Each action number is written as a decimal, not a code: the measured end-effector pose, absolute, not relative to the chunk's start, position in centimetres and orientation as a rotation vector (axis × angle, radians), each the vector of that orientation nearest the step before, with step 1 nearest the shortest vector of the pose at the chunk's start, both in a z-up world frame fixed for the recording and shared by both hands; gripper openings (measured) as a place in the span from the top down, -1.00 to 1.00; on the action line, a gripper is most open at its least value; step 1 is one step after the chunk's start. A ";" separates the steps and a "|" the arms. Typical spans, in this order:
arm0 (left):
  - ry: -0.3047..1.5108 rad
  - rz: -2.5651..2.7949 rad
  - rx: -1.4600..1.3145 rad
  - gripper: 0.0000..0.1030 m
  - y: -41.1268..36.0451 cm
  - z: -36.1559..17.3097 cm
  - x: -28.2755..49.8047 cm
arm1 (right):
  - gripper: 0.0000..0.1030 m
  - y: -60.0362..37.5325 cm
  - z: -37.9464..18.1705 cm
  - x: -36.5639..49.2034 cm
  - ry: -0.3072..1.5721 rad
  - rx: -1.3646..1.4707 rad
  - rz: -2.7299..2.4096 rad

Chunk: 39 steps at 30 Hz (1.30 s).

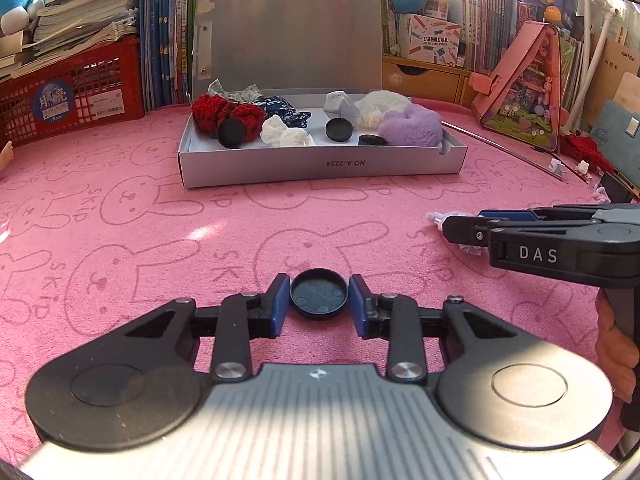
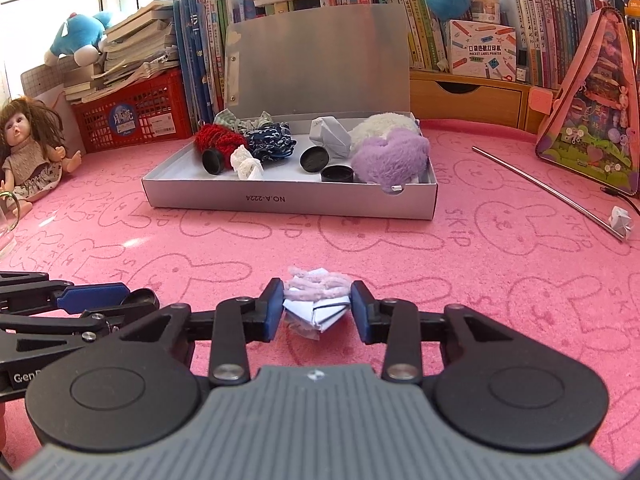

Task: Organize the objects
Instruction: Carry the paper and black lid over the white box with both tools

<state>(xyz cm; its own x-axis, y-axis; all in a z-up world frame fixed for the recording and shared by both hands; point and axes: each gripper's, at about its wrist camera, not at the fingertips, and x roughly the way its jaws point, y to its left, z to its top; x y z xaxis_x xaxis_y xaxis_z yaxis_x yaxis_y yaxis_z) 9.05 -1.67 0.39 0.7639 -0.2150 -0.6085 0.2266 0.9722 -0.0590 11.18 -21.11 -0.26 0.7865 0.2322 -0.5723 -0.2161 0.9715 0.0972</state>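
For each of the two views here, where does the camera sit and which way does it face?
Left wrist: sits on the left gripper, facing the box; its fingers flank a black cap, with the right gripper at right.
Right wrist: sits on the right gripper, facing the same box; its fingers flank a paper-and-yarn bundle.
Shared: box, pink mat, bookshelf.

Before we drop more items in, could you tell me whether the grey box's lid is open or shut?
Open. The grey box has its lid standing upright behind it, and the scrunchies and black caps inside are in plain sight.
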 end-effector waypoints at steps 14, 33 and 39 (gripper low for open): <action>0.633 -0.246 0.026 0.27 -1.9 1.1 8.9 | 0.20 -21.3 0.3 11.1 0.607 0.022 0.241; 0.589 -0.215 0.024 0.27 -1.8 3.5 12.6 | 0.21 -21.2 2.9 12.2 0.552 0.028 0.238; 0.576 -0.206 0.028 0.27 -1.9 4.4 14.5 | 0.21 -20.9 4.4 13.4 0.517 0.012 0.228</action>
